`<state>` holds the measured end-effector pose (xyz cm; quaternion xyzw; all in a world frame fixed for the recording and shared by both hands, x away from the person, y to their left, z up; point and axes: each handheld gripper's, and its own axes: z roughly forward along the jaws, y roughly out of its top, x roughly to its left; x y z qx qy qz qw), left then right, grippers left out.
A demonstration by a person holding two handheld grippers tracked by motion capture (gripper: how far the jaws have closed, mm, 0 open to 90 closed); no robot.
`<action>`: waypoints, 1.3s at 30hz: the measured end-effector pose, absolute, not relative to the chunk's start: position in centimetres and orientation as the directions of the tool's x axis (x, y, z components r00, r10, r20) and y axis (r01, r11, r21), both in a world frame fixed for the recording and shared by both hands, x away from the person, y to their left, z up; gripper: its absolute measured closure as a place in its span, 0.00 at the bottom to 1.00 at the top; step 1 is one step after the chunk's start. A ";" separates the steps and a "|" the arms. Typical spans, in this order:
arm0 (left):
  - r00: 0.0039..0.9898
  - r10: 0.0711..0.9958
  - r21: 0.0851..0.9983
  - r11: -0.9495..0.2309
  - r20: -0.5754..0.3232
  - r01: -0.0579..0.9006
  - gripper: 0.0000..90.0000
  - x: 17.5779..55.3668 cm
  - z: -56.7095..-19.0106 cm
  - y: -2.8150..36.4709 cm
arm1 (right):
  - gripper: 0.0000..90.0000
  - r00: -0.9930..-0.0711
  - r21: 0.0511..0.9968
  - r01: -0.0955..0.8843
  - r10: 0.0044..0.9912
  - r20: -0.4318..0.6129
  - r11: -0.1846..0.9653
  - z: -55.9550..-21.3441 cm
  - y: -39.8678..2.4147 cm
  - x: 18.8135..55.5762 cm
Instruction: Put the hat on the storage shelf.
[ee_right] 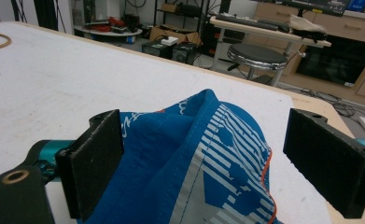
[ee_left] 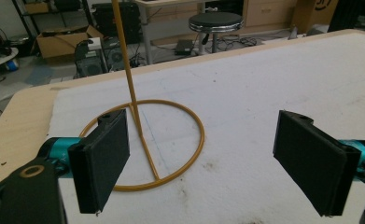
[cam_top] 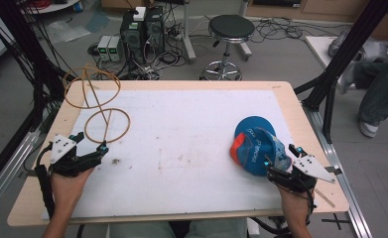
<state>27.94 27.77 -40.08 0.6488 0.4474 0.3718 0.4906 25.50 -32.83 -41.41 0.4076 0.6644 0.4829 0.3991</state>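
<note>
A blue cap [cam_top: 255, 145] with an orange edge and white stripes lies crumpled at the right of the white mat [cam_top: 181, 139]. My right gripper [cam_top: 281, 156] sits just behind it, near the front right corner. In the right gripper view the right gripper [ee_right: 207, 119] stands open with the cap [ee_right: 203, 158] bulging up between the jaws; the right-hand pad stands off the cloth. A yellow wire stand [cam_top: 102, 111] with a ring base and a ring top stands at the left. My left gripper [cam_top: 89, 142] is open just in front of its base ring [ee_left: 143, 140], with nothing between the jaws [ee_left: 201, 135].
The wooden table edge [cam_top: 300, 114] runs close to the cap on the right. A black stool [cam_top: 230, 29], computer boxes [cam_top: 142, 29] and loose cables stand on the floor beyond the far edge. A person's leg [cam_top: 380, 94] is at the far right.
</note>
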 end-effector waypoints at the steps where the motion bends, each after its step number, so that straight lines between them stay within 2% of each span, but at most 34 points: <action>1: 0.323 0.945 0.970 -0.119 0.045 0.213 0.21 28.0 -40.0 27.7 | 0.12 -0.347 0.968 0.158 0.928 -0.133 0.198 -41.4 -32.8 25.4; 11: 0.319 0.946 0.966 -0.127 0.050 0.226 0.21 28.2 -40.3 27.6 | 0.17 -0.364 0.972 0.162 0.926 -0.102 0.170 -41.4 -33.0 26.2; 17: 0.315 0.947 0.966 -0.130 0.055 0.224 0.21 28.1 -40.3 27.8 | 0.23 -0.358 0.972 0.175 0.930 -0.083 0.154 -41.3 -33.3 26.4; 18: 0.315 0.947 0.966 -0.129 0.054 0.223 0.21 28.1 -40.3 27.8 | 0.27 -0.357 0.971 0.176 0.930 -0.090 0.161 -41.3 -33.3 26.4; 28: 0.317 0.947 0.967 -0.128 0.053 0.221 0.21 28.2 -40.3 27.9 | 0.36 -0.375 0.953 0.187 0.914 -0.155 0.238 -41.4 -32.7 26.9; 39: 0.320 0.946 0.969 -0.132 0.060 0.210 0.21 28.0 -40.0 27.7 | 0.46 -0.385 0.947 0.196 0.908 -0.166 0.256 -41.3 -32.7 26.9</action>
